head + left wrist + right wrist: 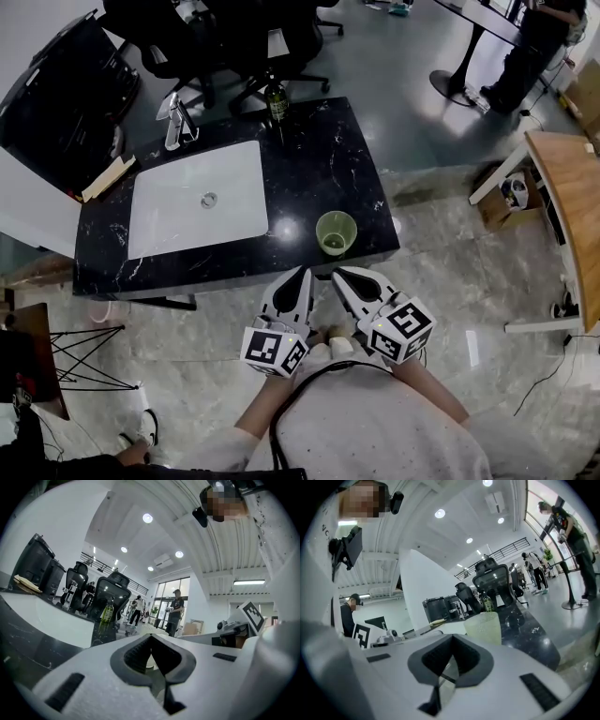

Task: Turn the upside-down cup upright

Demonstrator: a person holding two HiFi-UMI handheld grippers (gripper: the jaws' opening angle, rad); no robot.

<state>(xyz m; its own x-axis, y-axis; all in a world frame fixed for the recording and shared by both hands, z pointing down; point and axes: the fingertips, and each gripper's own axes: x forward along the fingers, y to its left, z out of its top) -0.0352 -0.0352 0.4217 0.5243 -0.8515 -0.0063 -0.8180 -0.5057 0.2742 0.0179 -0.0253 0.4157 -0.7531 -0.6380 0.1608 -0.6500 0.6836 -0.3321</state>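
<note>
Head view: cup (337, 232) sits mouth-up near the counter (309, 159) front edge, so the flip looks done; you hold both grippers back off it. Left gripper view: left gripper (151, 641) closed, nothing in it. Right gripper view: right gripper (452, 641) closed, empty, cup just ahead, untouched.

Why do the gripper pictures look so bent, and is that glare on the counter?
Left and right gripper views: wide-angle lens curves straight lines, corners go black. Head view: yes, lamp glare on the glossy counter beside the cup.
</note>
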